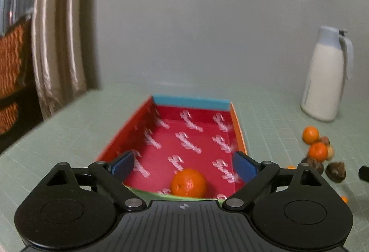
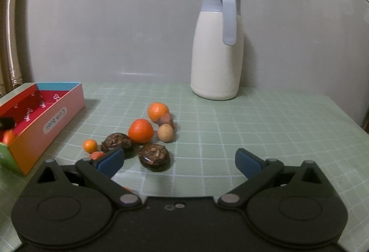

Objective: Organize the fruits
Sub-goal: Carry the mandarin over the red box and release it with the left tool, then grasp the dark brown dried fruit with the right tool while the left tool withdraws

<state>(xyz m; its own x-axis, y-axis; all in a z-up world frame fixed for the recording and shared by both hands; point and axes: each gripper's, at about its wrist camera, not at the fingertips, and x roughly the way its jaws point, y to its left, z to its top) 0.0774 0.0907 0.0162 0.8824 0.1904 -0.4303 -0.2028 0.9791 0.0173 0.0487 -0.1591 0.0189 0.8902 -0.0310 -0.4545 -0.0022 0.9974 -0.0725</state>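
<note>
Hovering over the box (image 1: 138,123), your left gripper (image 1: 184,167) gapes wide, an orange (image 1: 188,182) lying loose just below it. Your right gripper (image 2: 180,161) is wide open and empty, fruits (image 2: 140,130) clustered ahead-left on the surface (image 2: 253,127).

The left gripper (image 1: 184,165) is showing a black ribbed body, round side housings, silver pivot screws and a small crosshair mark. The right gripper (image 2: 180,161) is wearing the same black linkages, blue finger pads (image 2: 110,161) and triangular cut-outs.
</note>
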